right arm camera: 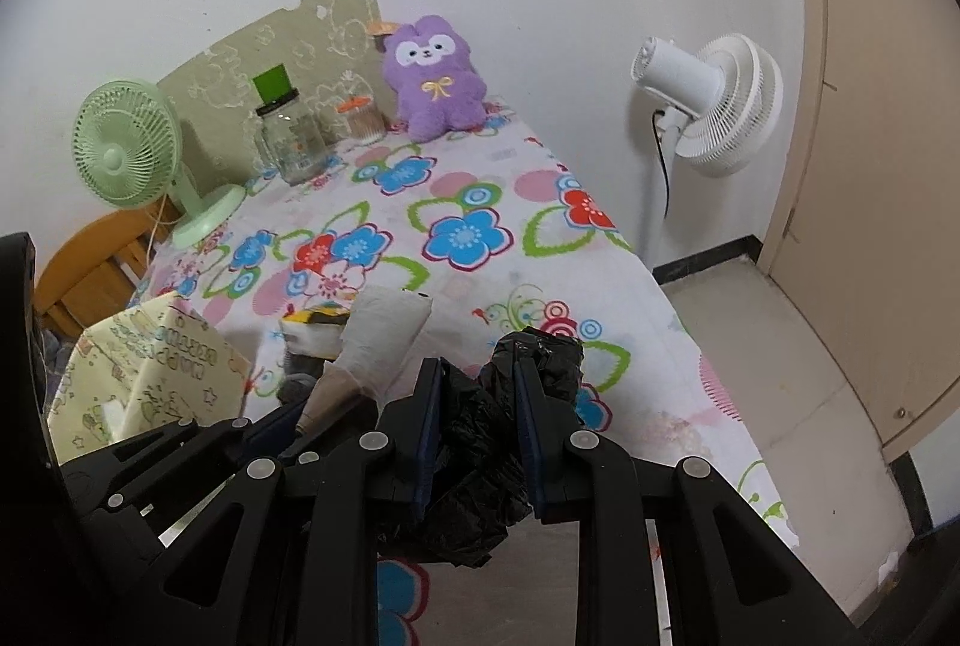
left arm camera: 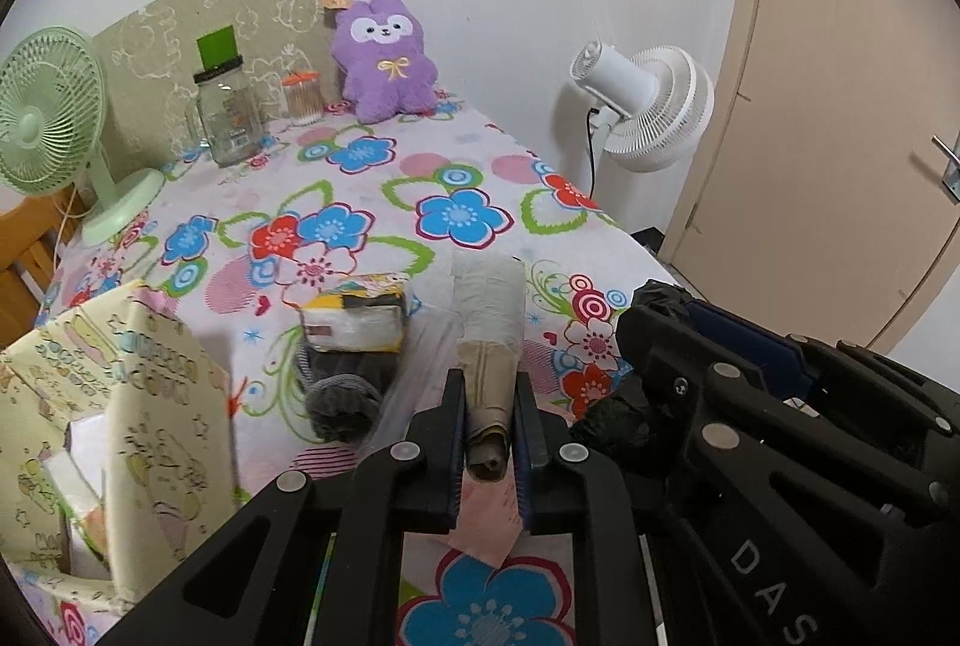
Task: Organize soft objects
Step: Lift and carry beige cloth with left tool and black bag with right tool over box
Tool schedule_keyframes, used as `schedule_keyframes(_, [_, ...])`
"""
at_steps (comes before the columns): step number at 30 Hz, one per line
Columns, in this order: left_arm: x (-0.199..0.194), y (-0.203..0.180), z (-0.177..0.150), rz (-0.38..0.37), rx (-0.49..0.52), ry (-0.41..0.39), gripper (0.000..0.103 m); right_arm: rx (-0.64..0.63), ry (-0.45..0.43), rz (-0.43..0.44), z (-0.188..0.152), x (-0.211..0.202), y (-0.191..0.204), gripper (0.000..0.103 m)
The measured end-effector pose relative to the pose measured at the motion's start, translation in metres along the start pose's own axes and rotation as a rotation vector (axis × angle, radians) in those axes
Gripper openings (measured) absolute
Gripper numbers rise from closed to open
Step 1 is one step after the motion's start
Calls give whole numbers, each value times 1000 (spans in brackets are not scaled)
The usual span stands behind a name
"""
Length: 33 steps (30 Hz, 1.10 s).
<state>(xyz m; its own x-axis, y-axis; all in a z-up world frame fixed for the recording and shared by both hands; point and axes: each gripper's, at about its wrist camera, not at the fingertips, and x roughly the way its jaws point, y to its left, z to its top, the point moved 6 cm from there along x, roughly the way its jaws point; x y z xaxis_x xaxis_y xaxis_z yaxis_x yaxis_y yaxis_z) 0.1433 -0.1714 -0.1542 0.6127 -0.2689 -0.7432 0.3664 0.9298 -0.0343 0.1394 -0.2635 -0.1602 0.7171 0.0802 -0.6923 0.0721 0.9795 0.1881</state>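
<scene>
While both of your grippers are loaded, each pinches a soft roll over the table's near edge.

Your left gripper (left arm camera: 489, 406) clamps the brown end of a white-and-tan paper roll (left arm camera: 489, 322), which lies along the floral tablecloth (left arm camera: 462, 178); your right gripper (right arm camera: 480, 400) squeezes a crumpled black plastic bag (right arm camera: 480, 442) just beside it. A tissue pack (left arm camera: 354, 316) rests on grey socks (left arm camera: 339, 388), near the patterned box (left arm camera: 162, 394) at the near left corner.

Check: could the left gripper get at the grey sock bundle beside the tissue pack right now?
Probably not yet. The left gripper is shut on a beige and white roll. The grey sock bundle lies just left of it, unobstructed once the roll is released.
</scene>
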Motion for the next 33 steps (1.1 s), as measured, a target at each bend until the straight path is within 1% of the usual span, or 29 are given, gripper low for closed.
schedule_keyframes(15, [-52, 24, 7, 55, -13, -86, 11, -53, -71, 38, 12, -39, 39, 27])
schedule_keyframes(25, [-81, 39, 14, 68, -22, -142, 11, -87, -114, 53, 24, -58, 62, 26])
schedule_keyframes(33, [-94, 54, 17, 82, -32, -156, 11, -118, -141, 73, 30, -69, 84, 26])
